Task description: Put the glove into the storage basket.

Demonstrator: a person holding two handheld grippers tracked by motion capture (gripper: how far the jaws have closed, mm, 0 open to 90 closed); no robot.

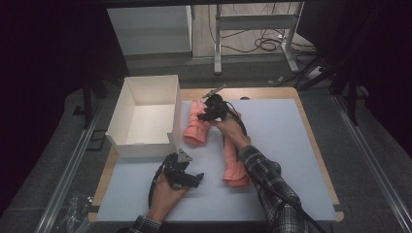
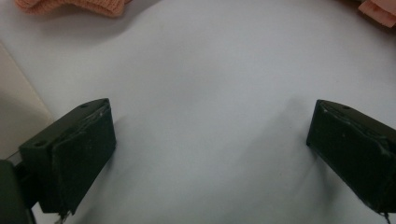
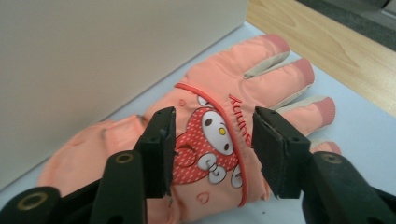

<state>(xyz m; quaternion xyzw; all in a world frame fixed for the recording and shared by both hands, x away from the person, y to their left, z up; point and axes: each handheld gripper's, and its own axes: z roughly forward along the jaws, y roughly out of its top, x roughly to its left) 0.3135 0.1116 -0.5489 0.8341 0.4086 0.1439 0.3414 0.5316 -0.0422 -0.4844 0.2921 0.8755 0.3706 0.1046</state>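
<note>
Glove I reach for: a peach padded glove (image 3: 219, 135) with a red spotted cartoon patch on its back. It lies flat on the counter (image 1: 282, 141), just beside the outer wall of the white box (image 1: 145, 114), fingers pointing away from me.
How it will handle: I judge it light, soft and squashy, with nothing fragile in it. The shell looks smooth, perhaps a little slippery, so a shallow pinch could slide off.
Where to take hold: across the back, around the patch, gathering a thick fold of padding. The cuff would also serve. The fingers would only flop.
My right jaws: the right gripper (image 3: 212, 154) hangs over the patch, jaws about half apart, one on each side, and I cannot see them pressing the fabric.
Second glove: the same colour (image 1: 235, 167), lying nearer me on the counter, partly under my right forearm.
My left jaws: the left gripper (image 2: 210, 154) sits low over bare counter, jaws wide apart with nothing between them.
Box: open-topped and empty, at the counter's far left.
</note>
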